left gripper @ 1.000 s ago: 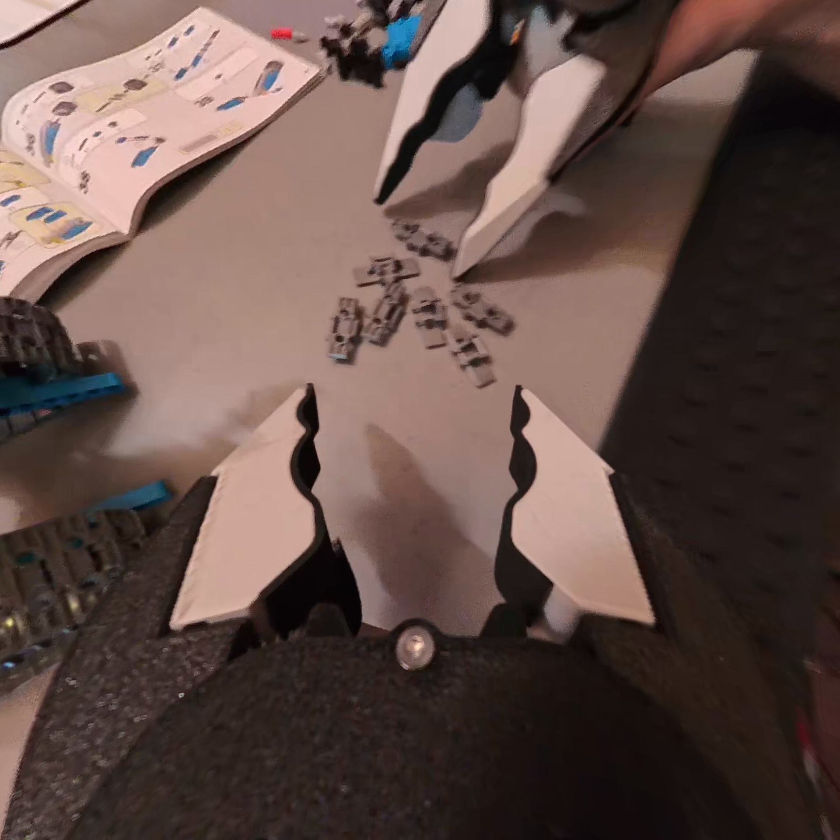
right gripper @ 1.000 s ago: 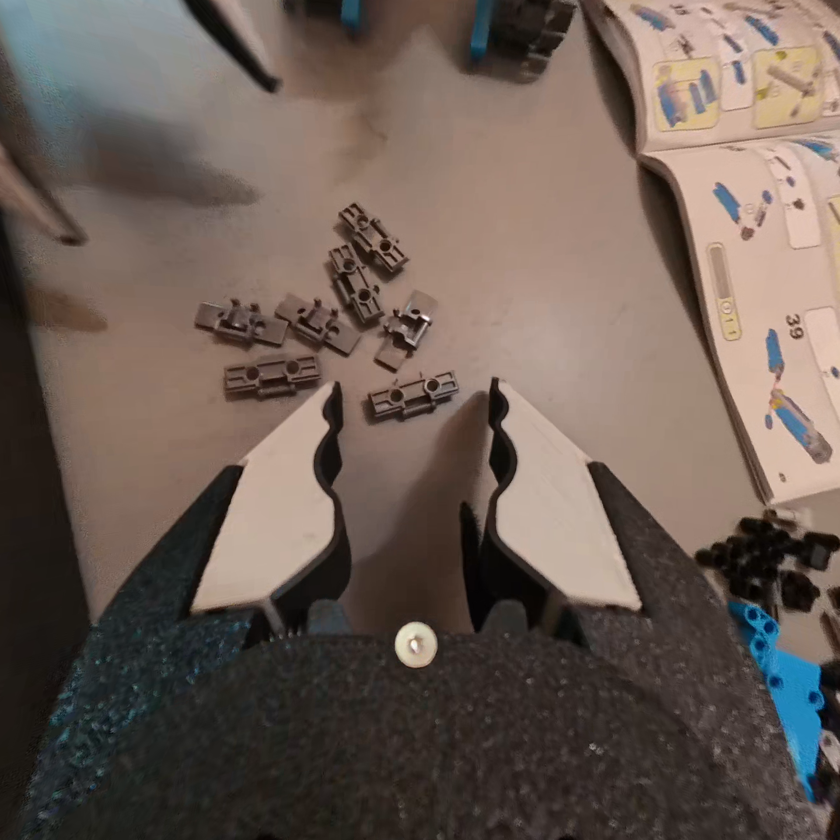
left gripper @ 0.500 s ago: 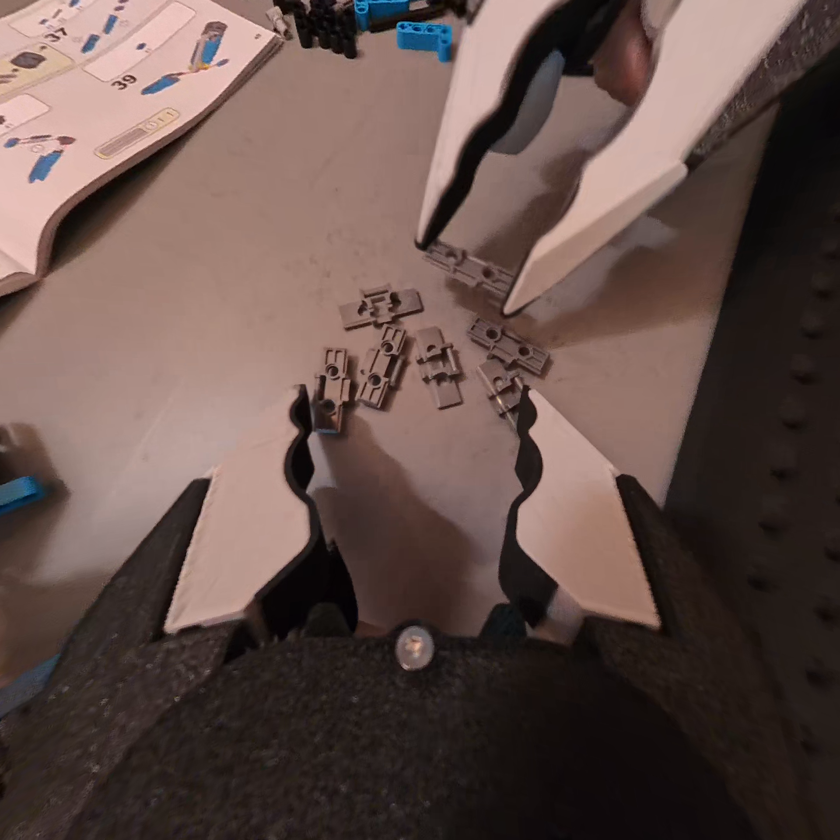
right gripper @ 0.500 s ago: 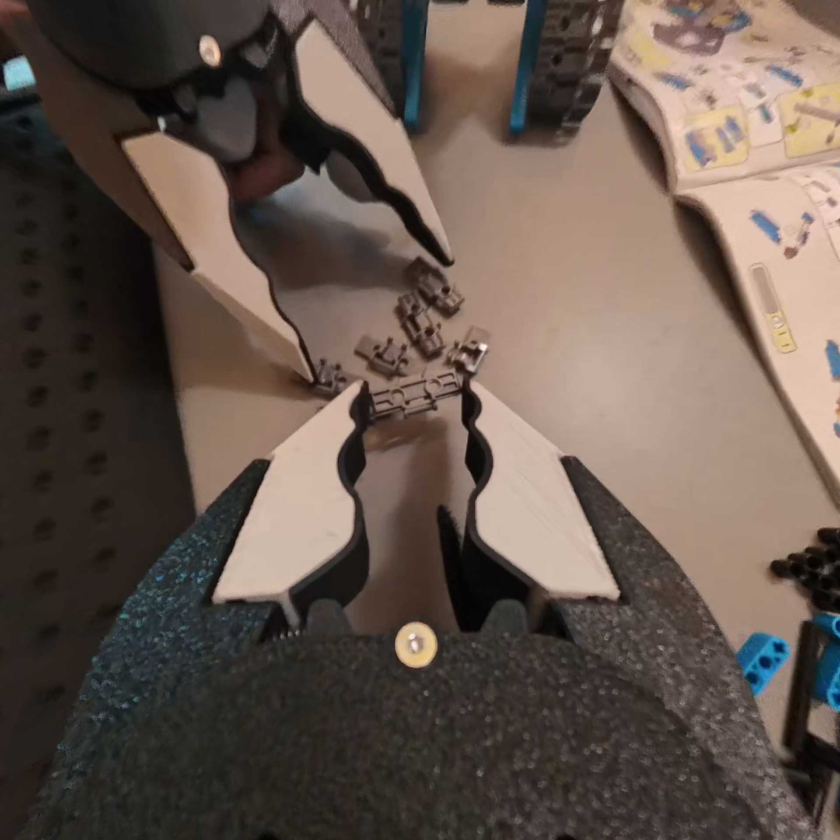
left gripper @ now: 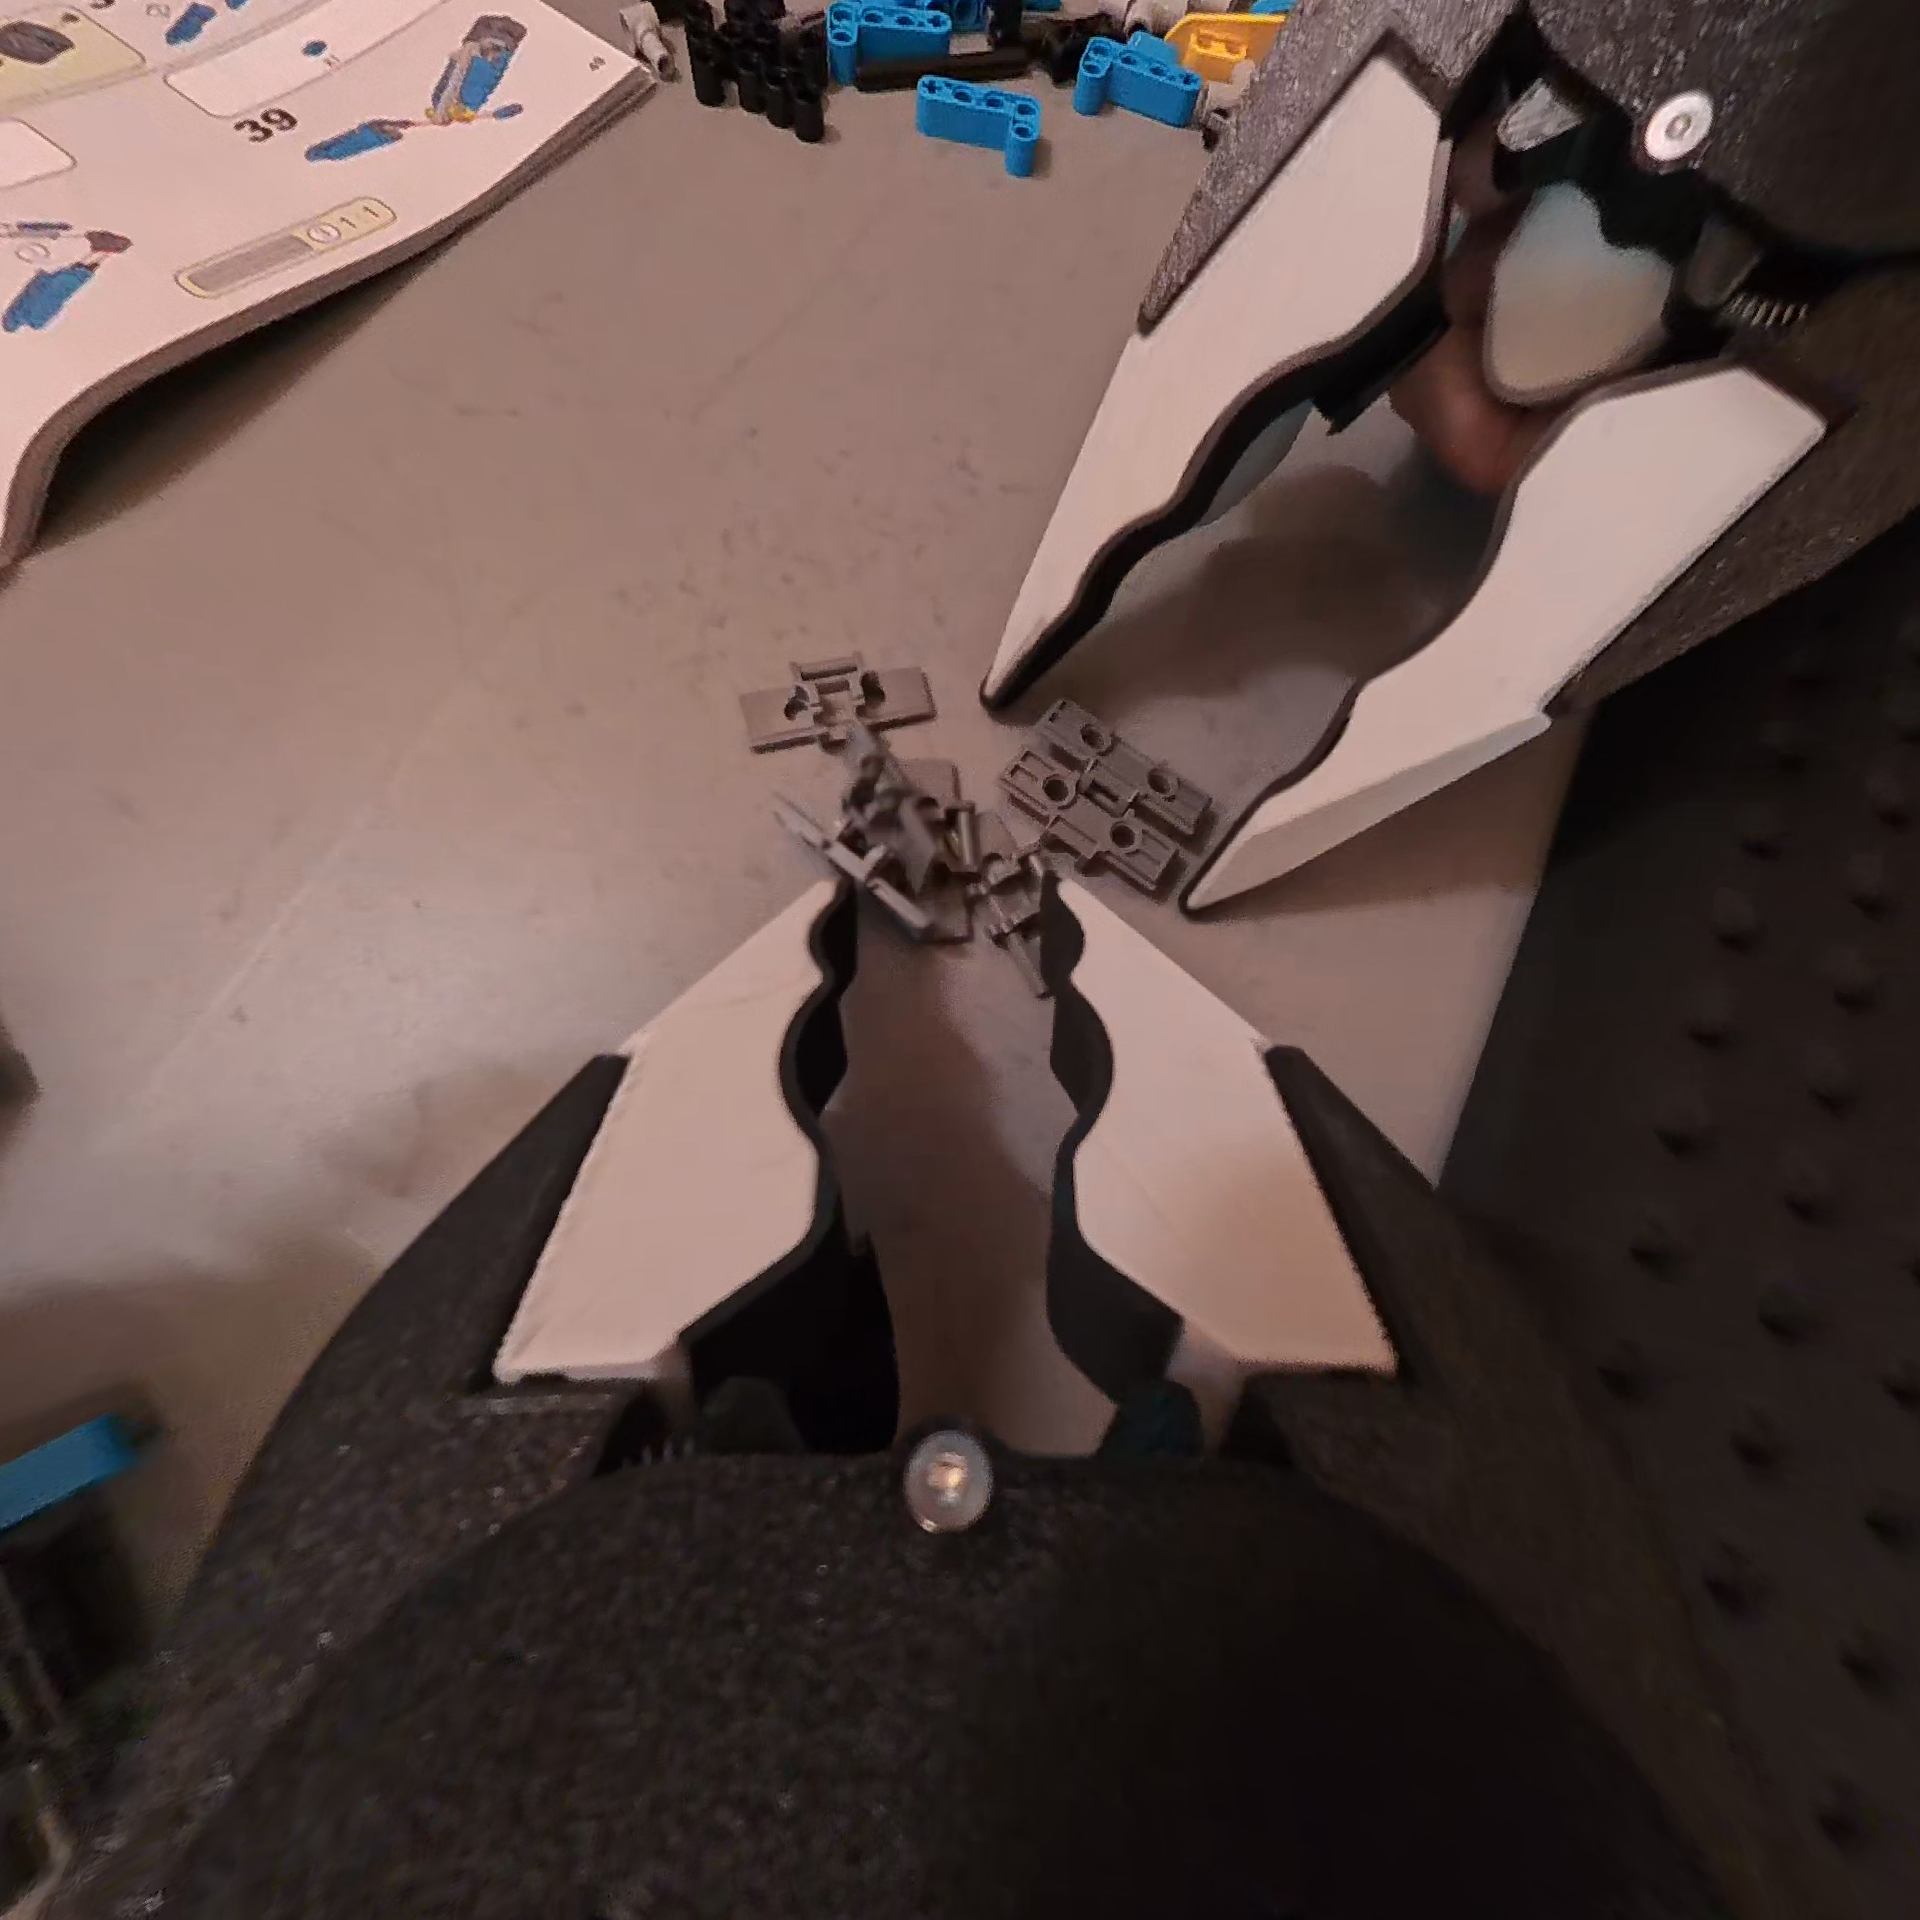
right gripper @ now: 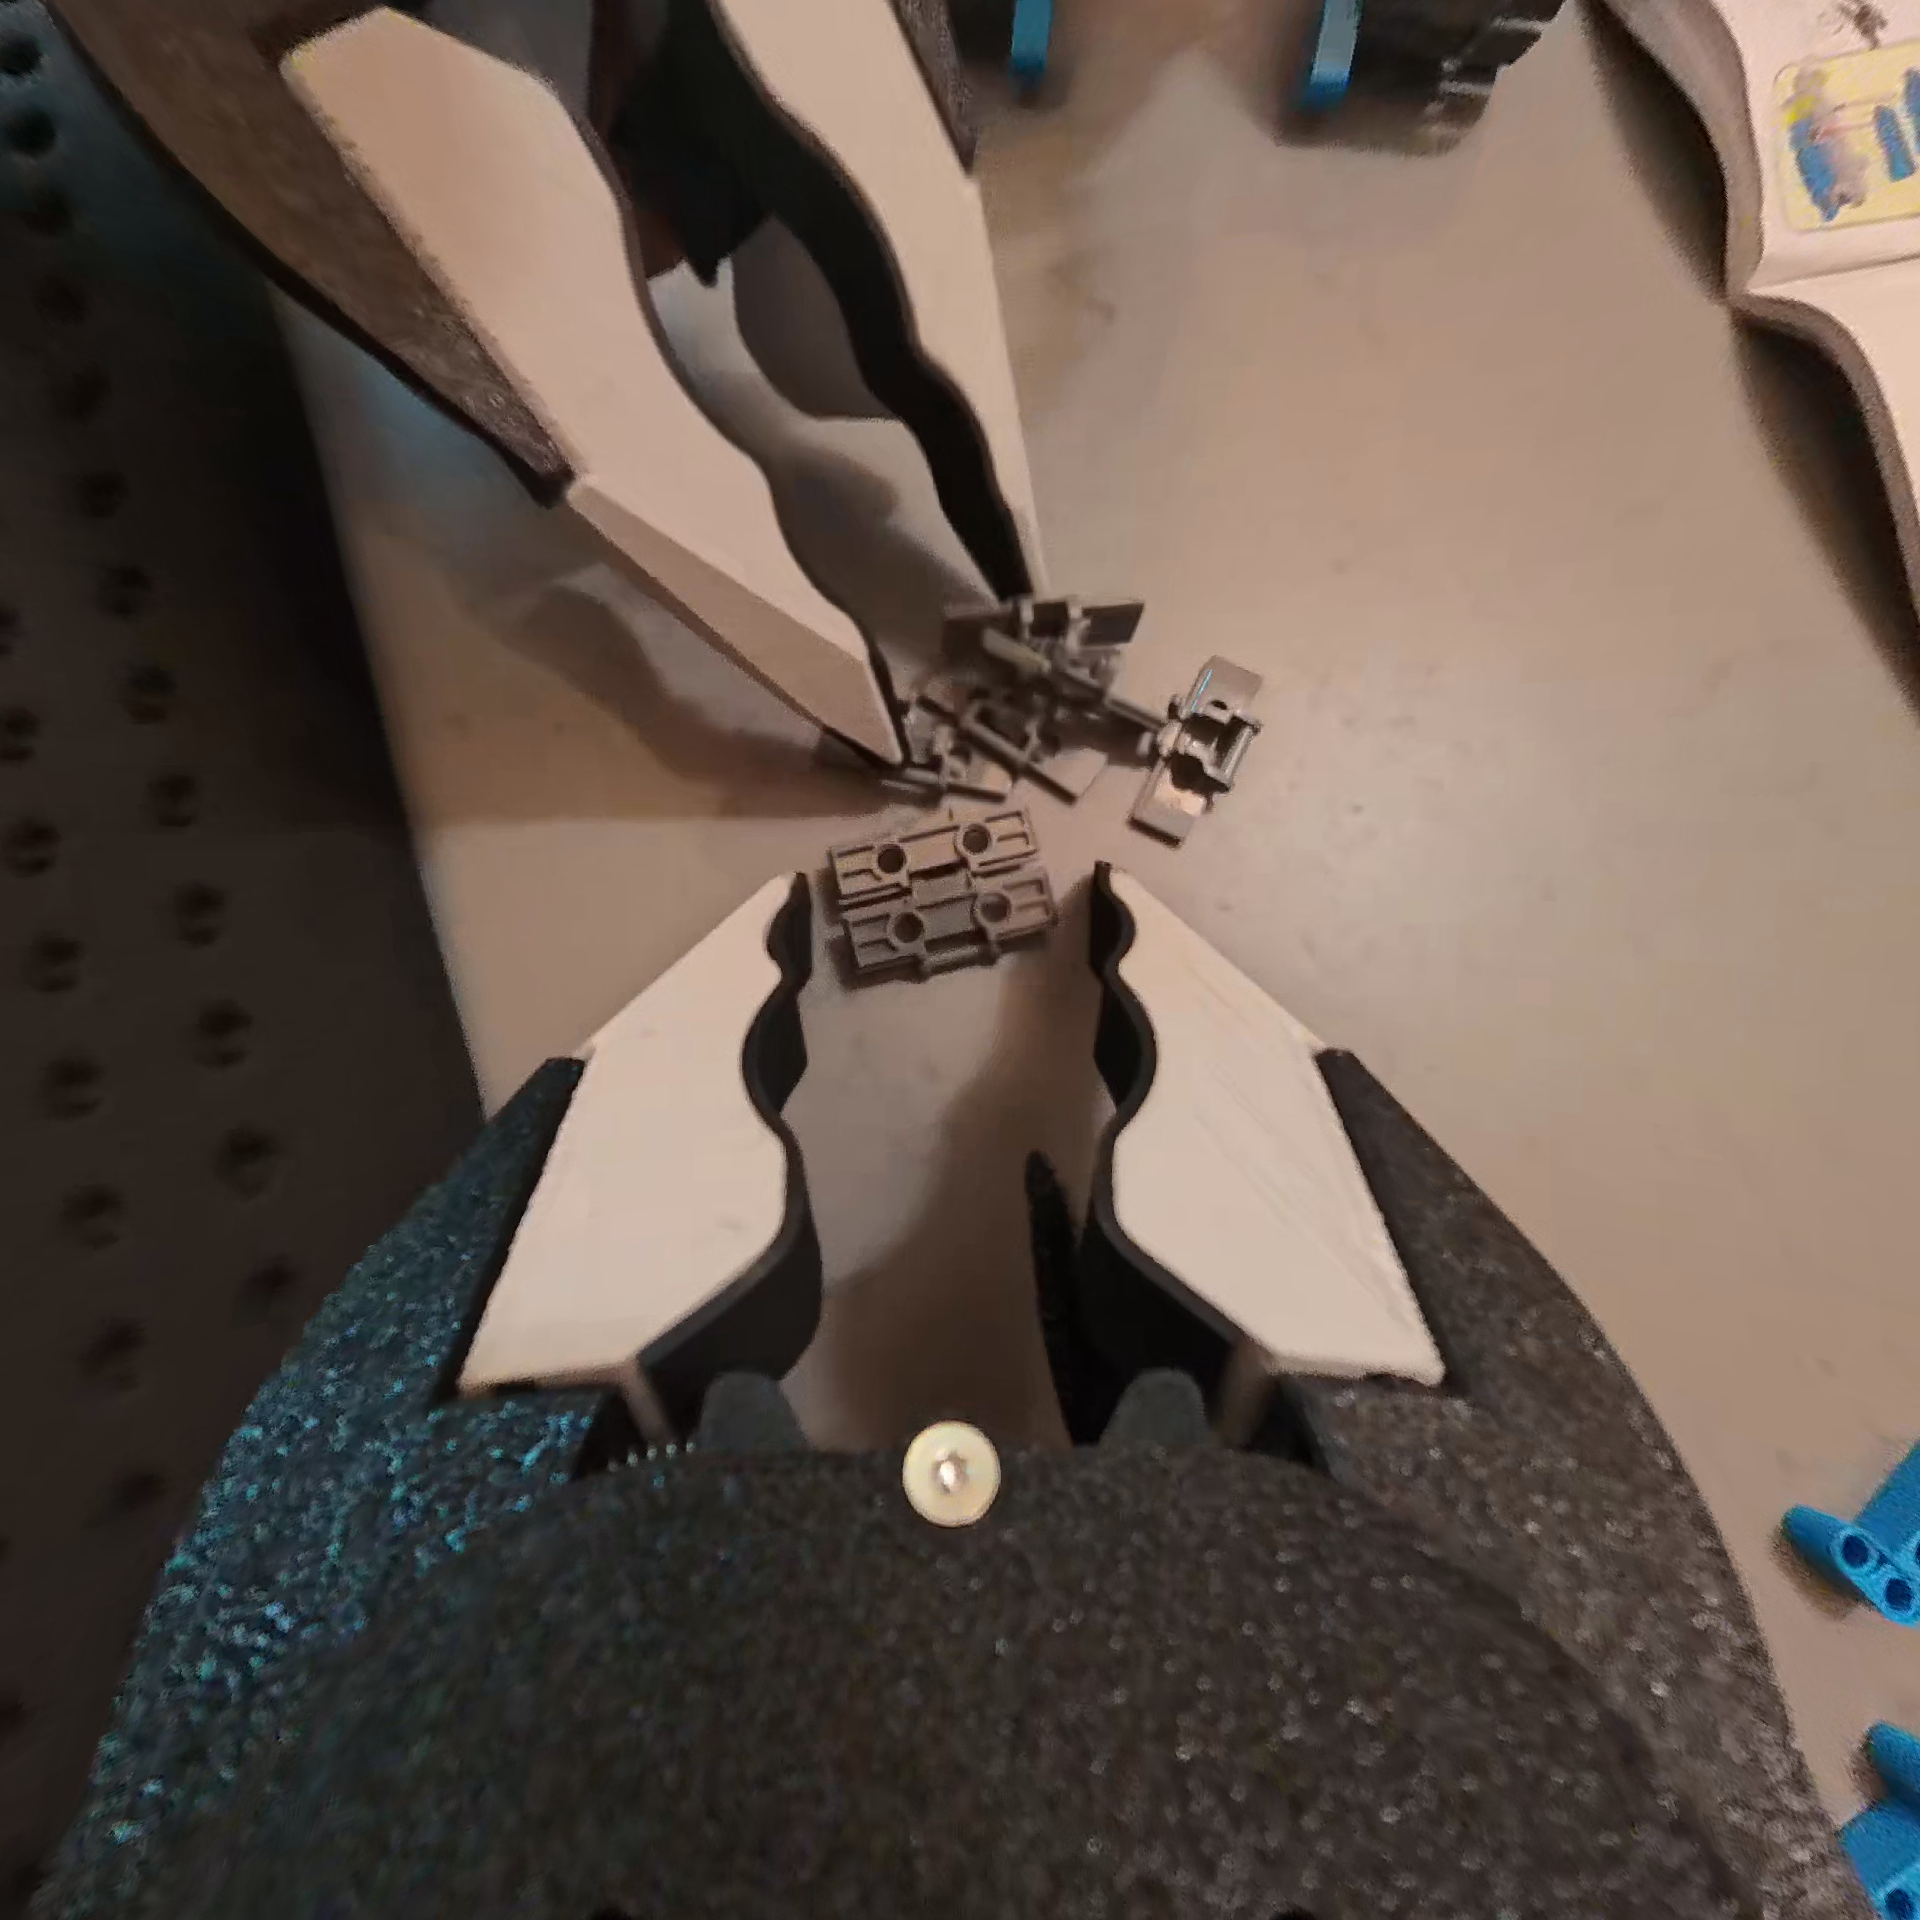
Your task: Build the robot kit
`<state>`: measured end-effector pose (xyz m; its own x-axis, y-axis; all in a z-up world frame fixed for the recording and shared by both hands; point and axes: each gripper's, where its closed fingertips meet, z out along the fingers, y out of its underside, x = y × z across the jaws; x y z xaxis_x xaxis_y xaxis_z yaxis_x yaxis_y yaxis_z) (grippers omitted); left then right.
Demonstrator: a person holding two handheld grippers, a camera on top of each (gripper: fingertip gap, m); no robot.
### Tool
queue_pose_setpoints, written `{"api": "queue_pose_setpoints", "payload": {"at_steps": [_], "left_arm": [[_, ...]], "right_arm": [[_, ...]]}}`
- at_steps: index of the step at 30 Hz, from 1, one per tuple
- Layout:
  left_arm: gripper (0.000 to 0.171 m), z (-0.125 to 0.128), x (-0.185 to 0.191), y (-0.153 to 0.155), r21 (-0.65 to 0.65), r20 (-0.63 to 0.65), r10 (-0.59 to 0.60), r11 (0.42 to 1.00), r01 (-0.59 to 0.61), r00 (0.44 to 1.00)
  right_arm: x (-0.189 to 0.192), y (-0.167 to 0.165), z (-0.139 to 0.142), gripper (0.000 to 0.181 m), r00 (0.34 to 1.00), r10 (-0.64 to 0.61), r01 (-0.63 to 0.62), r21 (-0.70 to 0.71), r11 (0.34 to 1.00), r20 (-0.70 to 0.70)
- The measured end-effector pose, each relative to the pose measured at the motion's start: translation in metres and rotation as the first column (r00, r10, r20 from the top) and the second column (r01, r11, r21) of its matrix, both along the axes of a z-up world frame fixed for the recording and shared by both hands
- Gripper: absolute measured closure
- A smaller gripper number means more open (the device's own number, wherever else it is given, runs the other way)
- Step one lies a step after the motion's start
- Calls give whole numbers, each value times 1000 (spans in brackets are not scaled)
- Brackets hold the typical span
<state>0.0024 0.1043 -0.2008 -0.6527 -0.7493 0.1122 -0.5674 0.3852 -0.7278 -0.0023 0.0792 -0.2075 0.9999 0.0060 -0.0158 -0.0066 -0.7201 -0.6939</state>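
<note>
Several small grey track links lie on the grey table (left gripper: 468, 675). My left gripper (left gripper: 943, 896) has closed on a bunch of them (left gripper: 909, 842), which stand tilted and crowded between its tips; it also shows in the right wrist view (right gripper: 954, 673). My right gripper (right gripper: 948, 881) is open, its tips on either side of two joined links (right gripper: 940, 909) that lie flat, with a gap on each side. It faces the left gripper in the left wrist view (left gripper: 1096, 795). One single link (left gripper: 836, 707) lies apart from the bunch.
An open instruction booklet (left gripper: 260, 208) lies at the far left. Loose blue and black parts (left gripper: 977, 114) sit at the back. A black studded mat (left gripper: 1714, 1143) borders the table on the right. A blue tracked assembly (right gripper: 1320, 52) stands behind the left gripper. My two grippers' fingertips are within a few centimetres of each other.
Both grippers have moved in on the links. The left jaws have narrowed and pushed loose links into a tilted bunch. The right gripper now straddles two links that sit joined side by side.
</note>
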Motion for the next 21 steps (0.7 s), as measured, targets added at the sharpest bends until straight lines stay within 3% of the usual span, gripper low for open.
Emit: {"api": "queue_pose_setpoints", "payload": {"at_steps": [4, 9, 17, 21], "left_arm": [[147, 1, -1, -3, -17, 3, 7, 1000, -7, 1000], [171, 1, 0, -6, -27, 1, 2, 1000, -2, 1000], [171, 3, -6, 4, 6, 22, 15, 1000, -16, 1000], [171, 5, -12, 14, 12, 36, 34, 999, -35, 999]], "right_arm": [[-7, 2, 0, 133, 1000, 15, -15, 26, 1000, -1], [-8, 5, 1, 140, 1000, 12, -12, 37, 999, -2], [4, 2, 10, 141, 999, -7, 6, 44, 999, 41], [51, -17, 35, 141, 988, -121, 114, 70, 991, 95]]}}
